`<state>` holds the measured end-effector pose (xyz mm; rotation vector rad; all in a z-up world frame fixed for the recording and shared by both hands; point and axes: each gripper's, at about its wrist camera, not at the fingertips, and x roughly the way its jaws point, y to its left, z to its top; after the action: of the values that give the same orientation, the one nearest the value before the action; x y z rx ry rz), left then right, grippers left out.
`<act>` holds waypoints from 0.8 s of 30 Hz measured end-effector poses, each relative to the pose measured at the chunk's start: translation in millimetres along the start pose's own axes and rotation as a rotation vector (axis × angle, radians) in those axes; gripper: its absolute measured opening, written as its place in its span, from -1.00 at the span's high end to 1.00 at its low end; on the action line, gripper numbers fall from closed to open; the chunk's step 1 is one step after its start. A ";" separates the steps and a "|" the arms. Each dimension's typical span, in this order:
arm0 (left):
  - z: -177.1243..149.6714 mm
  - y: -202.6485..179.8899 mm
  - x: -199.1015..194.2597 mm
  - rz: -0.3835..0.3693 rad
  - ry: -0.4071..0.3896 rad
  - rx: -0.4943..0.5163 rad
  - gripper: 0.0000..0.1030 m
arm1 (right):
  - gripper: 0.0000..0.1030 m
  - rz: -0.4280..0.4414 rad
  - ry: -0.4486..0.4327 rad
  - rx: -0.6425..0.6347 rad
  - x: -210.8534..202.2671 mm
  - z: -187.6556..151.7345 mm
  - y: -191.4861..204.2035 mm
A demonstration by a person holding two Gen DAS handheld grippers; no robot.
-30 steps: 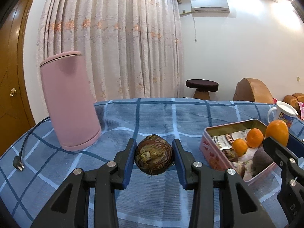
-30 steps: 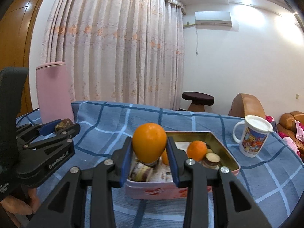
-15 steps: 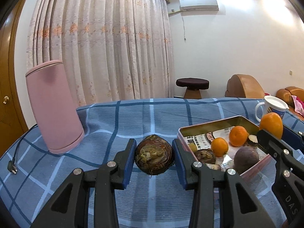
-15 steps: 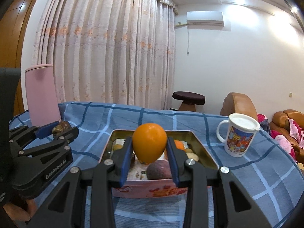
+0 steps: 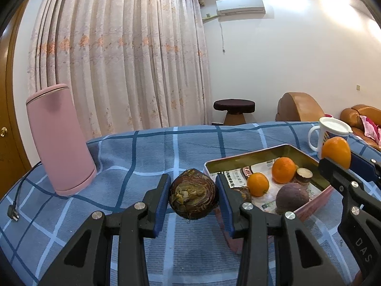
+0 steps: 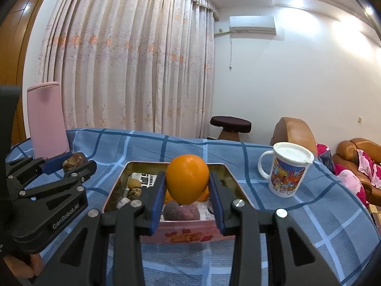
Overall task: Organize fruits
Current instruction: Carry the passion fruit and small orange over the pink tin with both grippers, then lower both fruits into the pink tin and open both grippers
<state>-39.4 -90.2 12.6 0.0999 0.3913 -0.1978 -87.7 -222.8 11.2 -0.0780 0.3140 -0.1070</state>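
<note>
Both grippers shifted nearer tin (image 6: 114, 190); mug (image 6: 285, 174) beside.

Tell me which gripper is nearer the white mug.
Right. The right gripper is just left of the mug, over the tin; the left gripper is beyond the tin's far side.

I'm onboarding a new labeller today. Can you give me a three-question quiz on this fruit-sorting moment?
1. What does the left claw grip?
2. True or false: the right claw is empty.
3. Which stands beside the tin: A) a lidded mug, B) a glass bottle, C) a bowl?

Key:
1. A brown, rough-skinned fruit.
2. False; it is shut on an orange.
3. A, the mug.
</note>
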 end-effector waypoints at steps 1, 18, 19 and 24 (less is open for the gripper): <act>0.0 -0.3 -0.5 -0.004 -0.001 -0.004 0.20 | 0.25 -0.002 -0.001 -0.001 -1.4 0.3 -0.7; 0.5 -34.8 -9.1 -0.064 -0.019 0.016 0.20 | 0.25 -0.052 -0.006 0.029 -13.0 -1.9 -26.4; 0.4 -36.8 -9.6 -0.068 -0.020 0.018 0.20 | 0.25 -0.054 -0.006 0.031 -13.3 -1.9 -27.3; 0.3 -50.5 -12.3 -0.091 -0.026 0.035 0.20 | 0.25 -0.063 -0.005 0.039 -13.6 -2.0 -33.6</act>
<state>-61.1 -137.4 14.7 0.1139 0.3670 -0.2959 -104.3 -254.7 16.6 -0.0491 0.3045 -0.1748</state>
